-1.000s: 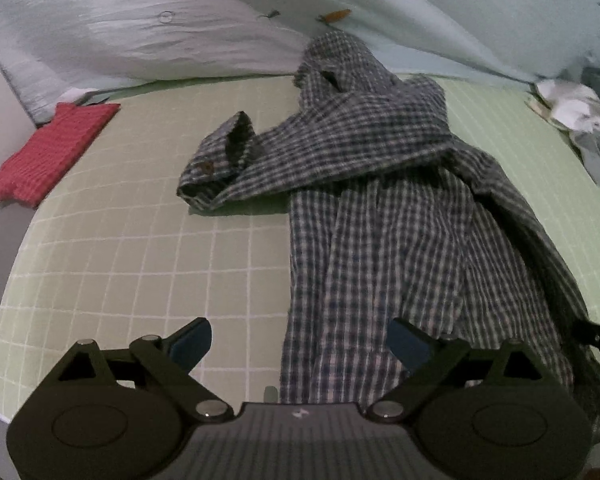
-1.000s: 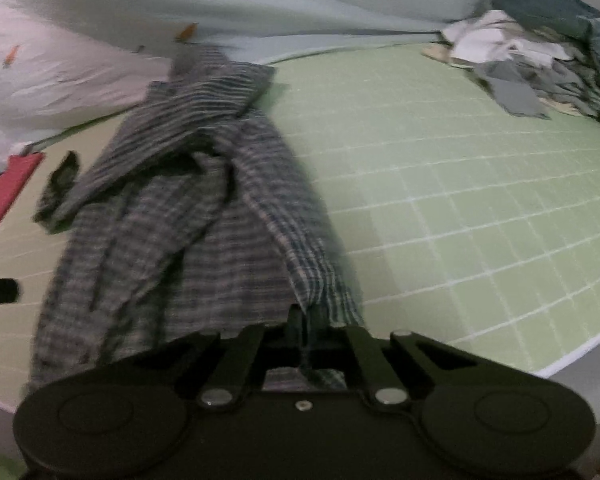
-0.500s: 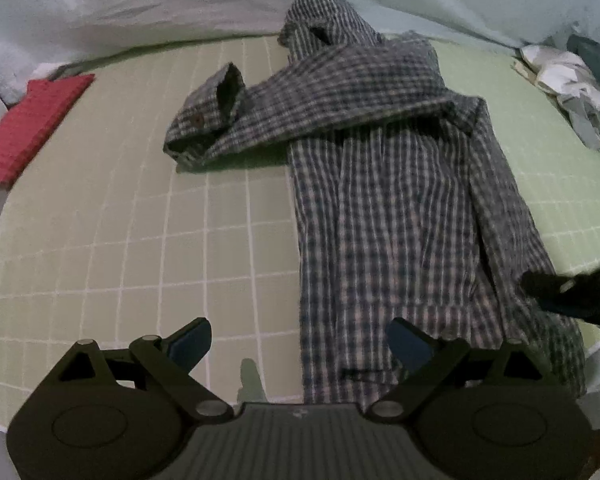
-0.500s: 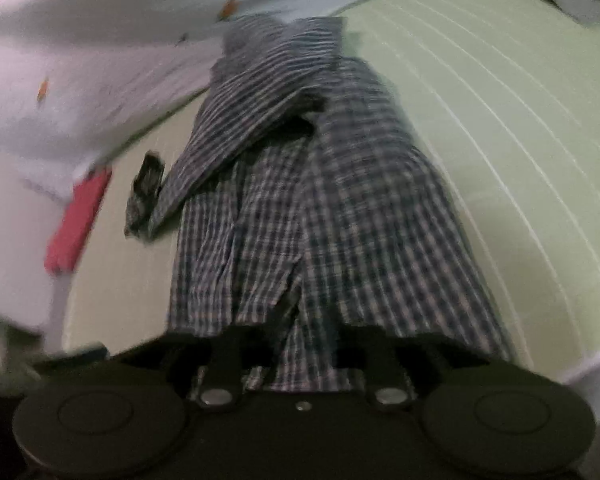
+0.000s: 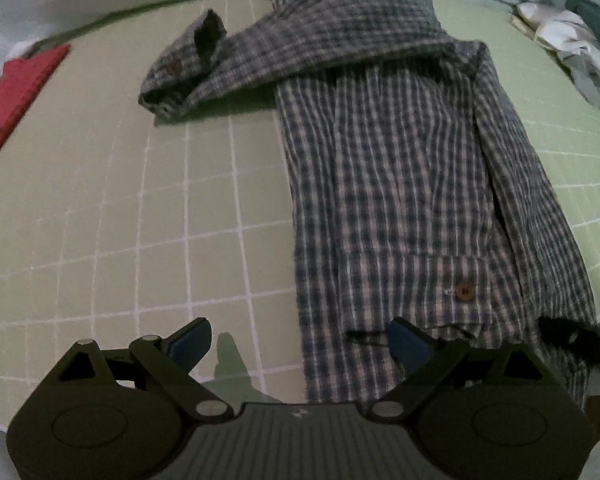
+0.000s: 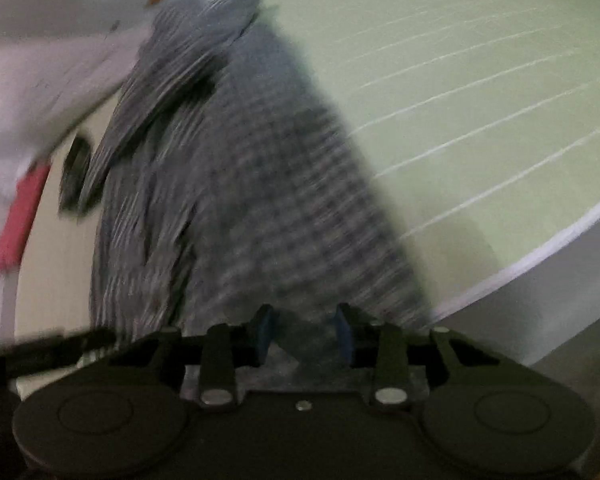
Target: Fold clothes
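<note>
The left gripper [image 5: 298, 344] has its fingers [image 5: 190, 338] spread wide and they hold nothing. One finger is over the bare mat [image 5: 120, 208] and the other is over the near edge of the shirt [image 5: 400, 184]. That looks like a good spot to take that edge, but I cannot tell if it will.

The right gripper [image 6: 303, 332] has its fingers [image 6: 263, 330] a little way apart. Shirt cloth shows in the gap between them, but the fingers do not look pressed on it, so I think they are let go. That view is blurry, so this is a guess.

Out past the left fingers, the shirt lies long and flat on the mat, going straight away from them. A pocket with a brown button [image 5: 463, 290] is close by. The far side of the shirt looks folded over along its length. One sleeve [image 5: 236, 64] lies across the top and sticks out over the mat, so the shirt is not a neat shape. The fold could be partway done.

Far off to the left is a red cloth [image 5: 16, 92]. Far off to the right is a pile of clothes [image 5: 568, 36], cut off at the edge. A dark thing [image 5: 572, 338] pokes in by the shirt's near corner; it may be the other gripper. The shirt's nearest edge hides behind the left gripper.
</note>
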A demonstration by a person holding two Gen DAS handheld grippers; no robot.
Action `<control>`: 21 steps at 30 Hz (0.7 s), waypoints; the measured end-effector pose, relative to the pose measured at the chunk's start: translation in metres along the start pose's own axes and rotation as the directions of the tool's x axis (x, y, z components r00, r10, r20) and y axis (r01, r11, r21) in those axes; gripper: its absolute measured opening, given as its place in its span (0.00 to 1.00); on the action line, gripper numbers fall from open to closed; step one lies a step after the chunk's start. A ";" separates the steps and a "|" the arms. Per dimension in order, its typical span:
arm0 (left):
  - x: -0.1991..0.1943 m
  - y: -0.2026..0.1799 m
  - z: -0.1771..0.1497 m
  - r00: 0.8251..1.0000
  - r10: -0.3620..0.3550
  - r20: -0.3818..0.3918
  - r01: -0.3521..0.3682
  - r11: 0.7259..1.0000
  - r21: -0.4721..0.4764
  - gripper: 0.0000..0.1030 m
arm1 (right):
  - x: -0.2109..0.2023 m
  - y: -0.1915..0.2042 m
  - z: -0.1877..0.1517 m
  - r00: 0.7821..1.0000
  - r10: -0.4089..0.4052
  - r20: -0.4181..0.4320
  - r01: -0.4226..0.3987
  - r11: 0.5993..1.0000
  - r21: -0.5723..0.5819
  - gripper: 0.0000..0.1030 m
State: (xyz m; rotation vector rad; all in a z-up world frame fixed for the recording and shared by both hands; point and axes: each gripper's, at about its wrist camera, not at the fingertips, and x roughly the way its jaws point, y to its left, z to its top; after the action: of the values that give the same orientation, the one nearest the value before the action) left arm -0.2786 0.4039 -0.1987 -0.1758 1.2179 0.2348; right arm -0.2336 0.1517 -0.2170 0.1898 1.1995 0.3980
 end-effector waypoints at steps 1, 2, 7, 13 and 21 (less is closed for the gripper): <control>-0.001 0.003 0.003 1.000 -0.003 0.004 0.003 1.000 -0.018 0.92 | 0.000 0.007 0.000 1.000 0.003 -0.004 -0.003 0.999 -0.036 0.36; -0.002 0.006 0.006 1.000 -0.006 0.009 0.006 0.999 -0.036 0.92 | -0.001 0.015 0.000 1.000 0.004 -0.005 -0.005 0.997 -0.071 0.37; -0.010 0.021 0.021 0.999 -0.007 0.041 0.012 0.993 -0.122 0.92 | -0.015 0.007 0.023 0.998 0.029 0.057 -0.026 0.998 -0.050 0.39; -0.024 0.045 0.048 0.994 0.040 0.100 -0.017 0.975 -0.220 0.92 | -0.019 0.001 0.067 0.992 -0.017 0.129 0.026 0.998 -0.065 0.77; -0.033 0.074 0.091 0.976 0.130 0.177 -0.069 0.946 -0.316 0.92 | -0.002 0.010 0.144 0.967 -0.095 0.237 0.134 0.979 -0.152 1.00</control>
State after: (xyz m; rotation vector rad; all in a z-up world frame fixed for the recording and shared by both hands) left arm -0.2274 0.4956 -0.1373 -0.3546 0.9899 0.5210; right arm -0.1022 0.1700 -0.1603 0.0194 0.9399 0.3626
